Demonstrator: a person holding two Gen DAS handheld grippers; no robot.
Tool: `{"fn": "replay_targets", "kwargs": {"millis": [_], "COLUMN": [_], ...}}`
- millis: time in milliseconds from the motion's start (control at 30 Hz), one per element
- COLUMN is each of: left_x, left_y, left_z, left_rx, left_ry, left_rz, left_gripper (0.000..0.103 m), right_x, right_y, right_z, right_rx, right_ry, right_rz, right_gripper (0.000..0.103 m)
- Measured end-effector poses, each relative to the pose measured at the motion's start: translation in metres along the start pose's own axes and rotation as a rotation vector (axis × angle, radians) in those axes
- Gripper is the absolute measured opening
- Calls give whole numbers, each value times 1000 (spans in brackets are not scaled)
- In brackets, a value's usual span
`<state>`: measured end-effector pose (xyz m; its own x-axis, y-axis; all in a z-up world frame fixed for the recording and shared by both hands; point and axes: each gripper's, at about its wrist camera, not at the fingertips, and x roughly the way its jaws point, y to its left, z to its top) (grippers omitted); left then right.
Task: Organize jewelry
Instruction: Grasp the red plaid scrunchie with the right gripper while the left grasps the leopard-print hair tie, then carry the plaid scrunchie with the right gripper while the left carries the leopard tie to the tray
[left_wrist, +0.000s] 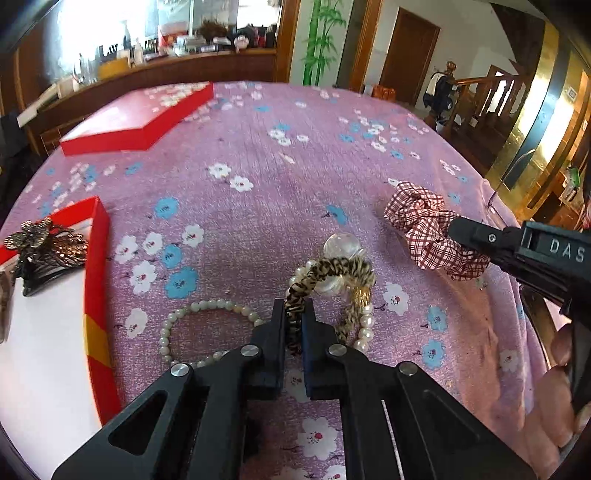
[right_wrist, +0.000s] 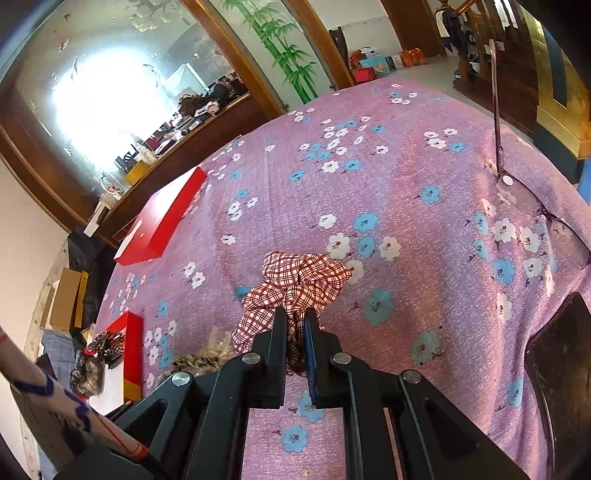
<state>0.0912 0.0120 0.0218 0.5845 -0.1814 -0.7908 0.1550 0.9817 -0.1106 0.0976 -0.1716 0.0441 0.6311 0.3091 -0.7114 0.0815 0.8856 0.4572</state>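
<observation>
My left gripper (left_wrist: 294, 312) is shut on a leopard-print hair tie (left_wrist: 325, 271) that carries clear beads and pearls and lies on the pink flowered cloth. A pearl bracelet (left_wrist: 192, 328) rests just left of the left fingers. My right gripper (right_wrist: 295, 321) is shut on a red-and-white checked scrunchie (right_wrist: 299, 280); the left wrist view shows the same scrunchie (left_wrist: 424, 221) with the right gripper (left_wrist: 456, 230) on its right side. An open red box (left_wrist: 96, 280) with a white floor lies at the left and holds a dark metal hair claw (left_wrist: 44, 247).
The red box lid (left_wrist: 136, 122) lies at the far left of the table. Eyeglasses (right_wrist: 524, 199) and a dark flat object (right_wrist: 561, 365) sit near the right edge. A wooden counter with clutter stands behind the table. A sleeve (right_wrist: 55, 398) shows at the lower left.
</observation>
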Motion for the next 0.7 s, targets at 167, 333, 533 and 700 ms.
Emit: {"fn": "replay_targets", "kwargs": {"millis": [167,333,533,700], "left_x": [-30,-40,-48,-49], "left_y": [-4,5,14,13], "left_z": [2,4,5,3], "left_rx": [32,13,-10,-11], "left_ry": [-140,-196,-241,-239], "left_rz": [17,34,87,90], "left_gripper": [6,6,6,6], "right_x": [-6,-6,0,-2], "right_y": [15,31,42,48], "right_z": [-6,-13,-21,-25], "right_rx": [-62,-137,-183,-215], "right_ry": [-26,-48,-39,-51], "right_rz": [5,-12,-28,-34], "right_gripper": [9,9,9,9]}}
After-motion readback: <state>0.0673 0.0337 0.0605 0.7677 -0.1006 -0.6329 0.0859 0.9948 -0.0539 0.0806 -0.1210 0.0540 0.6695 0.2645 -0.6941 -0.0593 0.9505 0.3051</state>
